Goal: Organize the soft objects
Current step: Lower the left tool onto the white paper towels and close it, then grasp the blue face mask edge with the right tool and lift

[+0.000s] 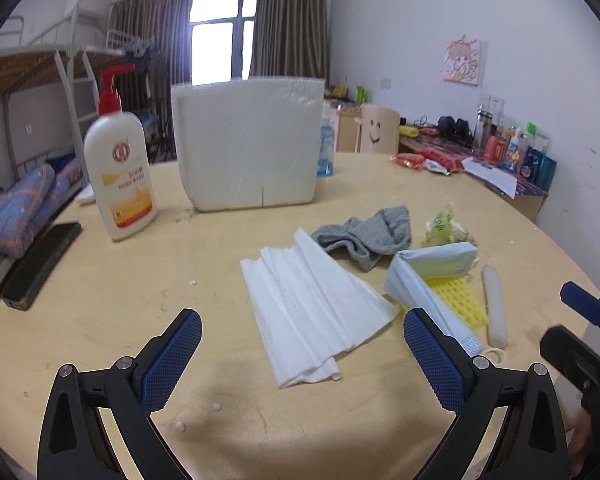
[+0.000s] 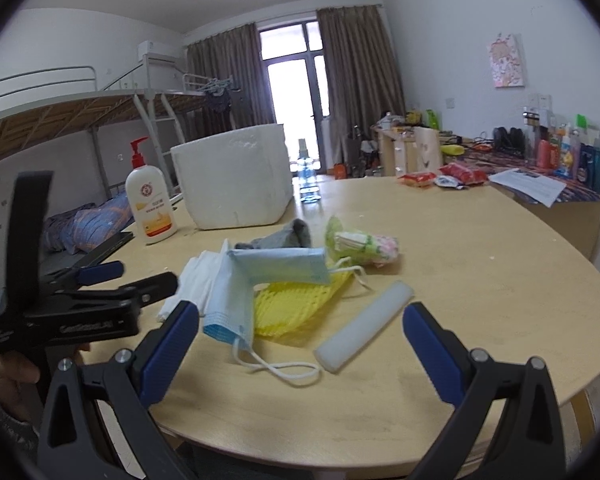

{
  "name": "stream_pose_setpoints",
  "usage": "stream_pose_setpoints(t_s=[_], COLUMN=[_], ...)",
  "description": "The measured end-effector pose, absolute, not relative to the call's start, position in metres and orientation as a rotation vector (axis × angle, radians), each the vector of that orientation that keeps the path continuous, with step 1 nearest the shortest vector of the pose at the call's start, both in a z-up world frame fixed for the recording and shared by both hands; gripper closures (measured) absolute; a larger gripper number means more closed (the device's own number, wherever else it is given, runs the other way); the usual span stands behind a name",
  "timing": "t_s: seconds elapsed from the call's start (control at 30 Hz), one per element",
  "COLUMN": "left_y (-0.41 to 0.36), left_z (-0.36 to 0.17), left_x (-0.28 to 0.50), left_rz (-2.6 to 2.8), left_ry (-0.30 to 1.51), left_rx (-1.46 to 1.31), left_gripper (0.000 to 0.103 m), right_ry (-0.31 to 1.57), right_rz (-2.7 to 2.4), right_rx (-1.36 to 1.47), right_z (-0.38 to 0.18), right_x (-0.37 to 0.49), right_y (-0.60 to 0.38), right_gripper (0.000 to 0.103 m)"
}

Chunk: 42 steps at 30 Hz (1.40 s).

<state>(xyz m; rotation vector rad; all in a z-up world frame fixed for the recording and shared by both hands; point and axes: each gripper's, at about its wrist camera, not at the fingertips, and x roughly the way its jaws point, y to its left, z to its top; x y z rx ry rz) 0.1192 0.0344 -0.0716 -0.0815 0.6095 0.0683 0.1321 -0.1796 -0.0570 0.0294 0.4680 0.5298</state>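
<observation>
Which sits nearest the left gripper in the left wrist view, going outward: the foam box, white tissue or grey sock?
1. White tissue, straight ahead of the left gripper, reaching between its fingers.
2. Grey sock, beyond it, right of centre.
3. Foam box, farthest, upright at the back.

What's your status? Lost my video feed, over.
Left gripper open over white tissue. Right gripper open, empty, near face mask and foam tube. Foam box behind, path unobstructed.

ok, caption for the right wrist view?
Open right gripper above a blue face mask, yellow foam net and white foam stick.
</observation>
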Motion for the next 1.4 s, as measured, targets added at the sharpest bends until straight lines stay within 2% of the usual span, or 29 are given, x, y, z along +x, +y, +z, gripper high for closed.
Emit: stream_pose_setpoints(t_s=[0.13, 0.2, 0.27, 0.37, 0.63, 0.73, 0.8, 0.97, 1.1, 1.2, 1.4], left_y=[0.037, 0.037, 0.038, 0.041, 0.039, 0.039, 0.040, 0.049, 0.059, 0.062, 0.069], left_z=[-0.078, -0.081, -0.084, -0.088, -0.092, -0.093, -0.094, -0.095, -0.094, -0.094, -0.093], left_x=[0.135, 0.145, 0.152, 0.163, 0.179, 0.182, 0.183, 0.185, 0.186, 0.185, 0.180], left_rz=[0.039, 0.015, 0.008, 0.013, 0.020, 0.041, 0.051, 0.056, 0.023, 0.001, -0.048], left_ry=[0.681, 0.726, 0.762, 0.806, 0.863, 0.860, 0.854, 0.834, 0.834, 0.829, 0.825], left_rx=[-0.110, -0.117, -0.127, -0.144, -0.123, -0.092, -0.066, -0.040, -0.075, -0.103, -0.151], left_gripper=[0.008, 0.018, 0.023, 0.026, 0.047, 0.060, 0.073, 0.091, 0.092, 0.093, 0.094], right_ry=[0.478, 0.480, 0.487, 0.501, 0.517, 0.527, 0.534, 0.547, 0.557, 0.574, 0.618], right_rz=[0.572, 0.584, 0.596, 0.616, 0.653, 0.659, 0.668, 0.685, 0.686, 0.687, 0.686], right_rx=[0.010, 0.009, 0.010, 0.009, -0.022, -0.028, -0.034, -0.059, -0.075, -0.086, -0.120], right_z=[-0.058, -0.057, -0.057, -0.058, -0.057, -0.059, -0.060, -0.061, -0.062, -0.064, -0.069], right_x=[0.135, 0.137, 0.140, 0.145, 0.155, 0.159, 0.159, 0.161, 0.161, 0.165, 0.172], right_y=[-0.172, -0.172, -0.171, -0.168, -0.157, -0.154, -0.151, -0.140, -0.132, -0.127, -0.113], right_gripper=[0.000, 0.000, 0.000, 0.000, 0.000, 0.000, 0.000, 0.000, 0.000, 0.005, 0.028])
